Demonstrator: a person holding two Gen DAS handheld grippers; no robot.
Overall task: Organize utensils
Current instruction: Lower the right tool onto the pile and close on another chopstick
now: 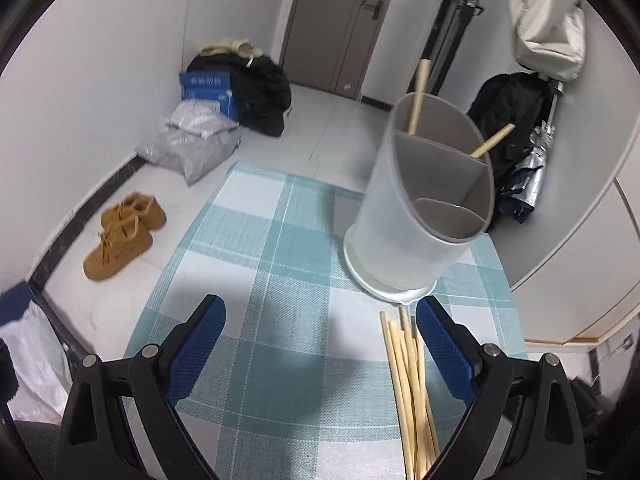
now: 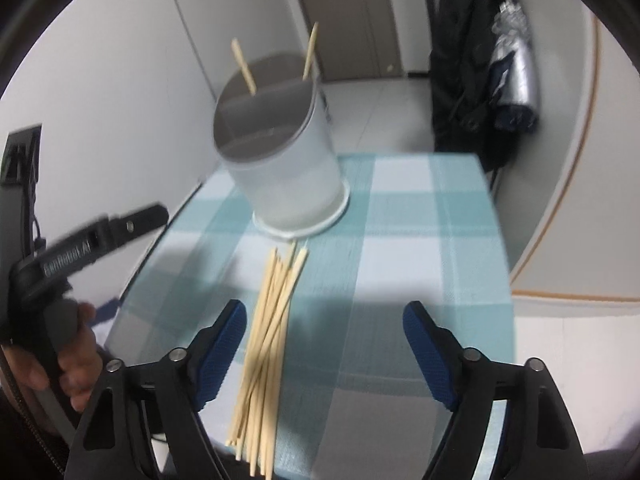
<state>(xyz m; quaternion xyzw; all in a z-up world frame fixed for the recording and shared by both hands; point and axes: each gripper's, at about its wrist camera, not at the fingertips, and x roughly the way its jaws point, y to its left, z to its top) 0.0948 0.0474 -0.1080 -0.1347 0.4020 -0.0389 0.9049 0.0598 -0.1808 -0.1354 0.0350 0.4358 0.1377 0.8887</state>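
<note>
A bundle of several pale wooden chopsticks [image 2: 268,340] lies on the teal-and-white checked tablecloth [image 2: 400,220]. Behind it stands a translucent white utensil holder [image 2: 280,160] with grey dividers, and two chopsticks [image 2: 244,64] lean upright in its back compartments. My right gripper [image 2: 325,310] is open above the cloth, with the bundle just inside its left finger. My left gripper [image 1: 320,308] is open too, nothing between its pads; the chopsticks [image 1: 408,380] run under its right finger, and the holder [image 1: 416,216] stands ahead to the right. A person's hand [image 2: 80,360] grips the left tool's handle.
The table is small, and its edges fall away on the left and right. On the floor are tan shoes [image 1: 124,236], plastic bags [image 1: 192,148], a blue box [image 1: 208,88] and dark clothing [image 1: 260,88]. A black coat [image 1: 508,120] and a folded umbrella [image 1: 528,176] hang at the right wall.
</note>
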